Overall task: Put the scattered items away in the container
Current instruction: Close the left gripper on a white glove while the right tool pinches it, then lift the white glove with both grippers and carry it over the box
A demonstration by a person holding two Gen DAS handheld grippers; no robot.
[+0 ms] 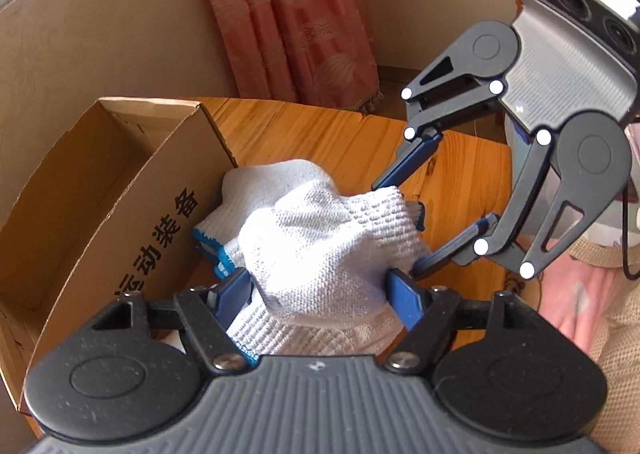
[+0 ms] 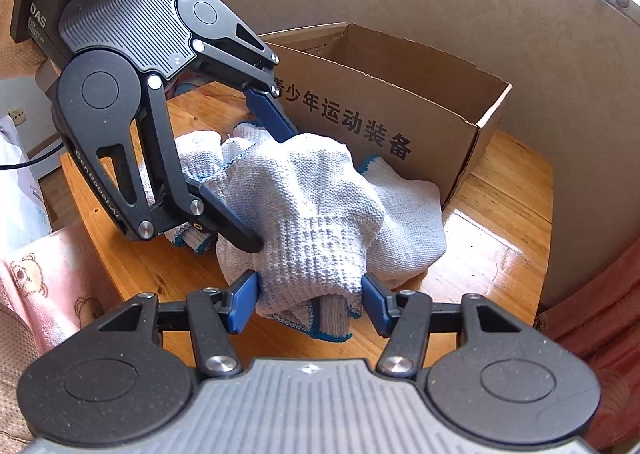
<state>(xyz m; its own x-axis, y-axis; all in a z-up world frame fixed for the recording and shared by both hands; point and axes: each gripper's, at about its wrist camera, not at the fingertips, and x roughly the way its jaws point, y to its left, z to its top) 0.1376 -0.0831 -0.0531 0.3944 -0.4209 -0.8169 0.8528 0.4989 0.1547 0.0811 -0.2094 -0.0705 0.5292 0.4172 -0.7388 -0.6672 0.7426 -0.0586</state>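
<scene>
A round wooden table [image 2: 500, 213] stands before a plain beige wall, with a pink curtain [image 1: 288, 13] in the corner. On the table sits an open cardboard box [image 2: 400, 101], and just beside it a heap of white knitted gloves [image 2: 312, 205]. The left gripper [image 1: 320, 290] and the right gripper [image 2: 310, 296] both clasp the bundle from opposite sides, each with its fingers pressed against the cloth. This looks like the pick-up step. Next the bundle would need lifting together, over the box wall beyond the fingertips, then letting go inside.
</scene>
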